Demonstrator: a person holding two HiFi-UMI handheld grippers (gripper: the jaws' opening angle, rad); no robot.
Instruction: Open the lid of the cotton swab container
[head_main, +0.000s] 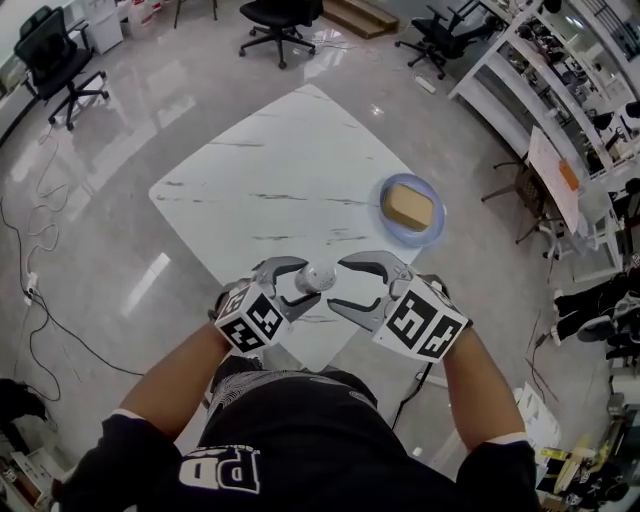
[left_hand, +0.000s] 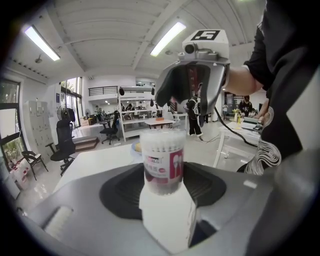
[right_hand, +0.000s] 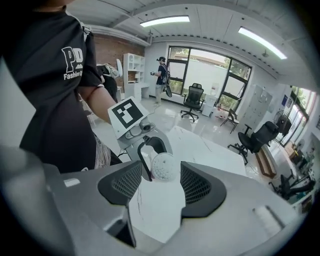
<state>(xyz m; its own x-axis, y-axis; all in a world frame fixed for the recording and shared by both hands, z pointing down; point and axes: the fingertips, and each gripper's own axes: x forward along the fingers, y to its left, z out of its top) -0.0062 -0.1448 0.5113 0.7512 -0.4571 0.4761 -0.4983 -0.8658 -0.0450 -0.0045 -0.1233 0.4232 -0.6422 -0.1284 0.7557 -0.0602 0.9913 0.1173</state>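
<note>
The cotton swab container is a clear cylinder with a white lid and a pink label, standing upright near the near corner of the white marble table. My left gripper is shut on its body; in the left gripper view the container fills the gap between the pads. My right gripper is open just right of it, jaws on either side of the lid and apart from it. The right gripper view looks down on the lid past its own jaws, with the left gripper behind.
A blue plate with a tan block sits on the table's right side. The table's near corner lies right under my hands. Office chairs, shelving and floor cables surround the table.
</note>
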